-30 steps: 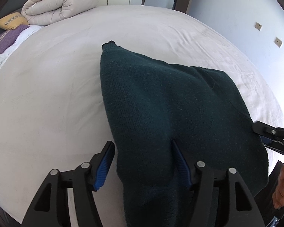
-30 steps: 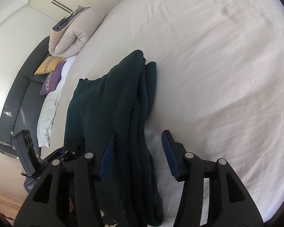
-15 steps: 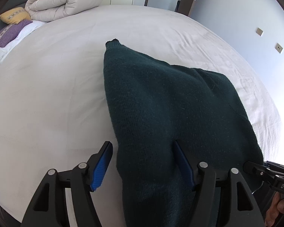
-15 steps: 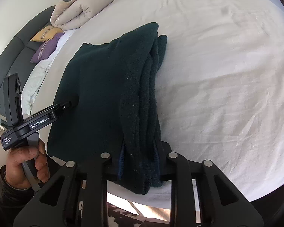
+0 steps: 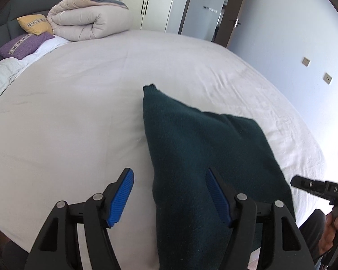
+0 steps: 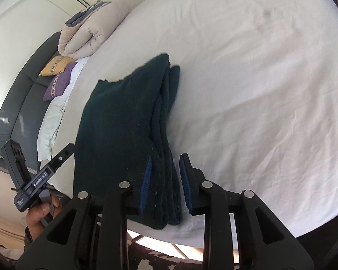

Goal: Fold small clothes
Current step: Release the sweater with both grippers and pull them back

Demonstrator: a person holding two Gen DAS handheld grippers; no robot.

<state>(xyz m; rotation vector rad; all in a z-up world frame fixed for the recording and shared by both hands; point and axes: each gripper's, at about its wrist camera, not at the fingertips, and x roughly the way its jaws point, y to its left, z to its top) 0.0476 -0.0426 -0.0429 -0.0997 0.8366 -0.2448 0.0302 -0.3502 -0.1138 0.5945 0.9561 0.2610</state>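
Note:
A dark green knitted garment [image 5: 205, 157] lies folded on the white bed, near its front edge; it also shows in the right wrist view [image 6: 128, 123]. My left gripper [image 5: 169, 193] is open, its jaws astride the garment's left edge, gripping nothing. My right gripper [image 6: 165, 178] is closed on the stacked folded edge of the garment at its near right side, with the layers pressed between the blue pads [image 6: 145, 177]. The left gripper's body shows in the right wrist view [image 6: 40, 177], held by a hand.
The white bed sheet [image 5: 78, 112] spreads wide around the garment. A rolled beige duvet [image 5: 87, 22], a yellow cushion [image 5: 35, 23] and a purple cushion [image 5: 22, 45] lie at the head end. The bed's front edge [image 6: 191, 236] is just below the right gripper.
My right gripper moved onto the garment's folded edge and closed on it, then eased slightly apart. The left gripper stayed open and tilted up a little.

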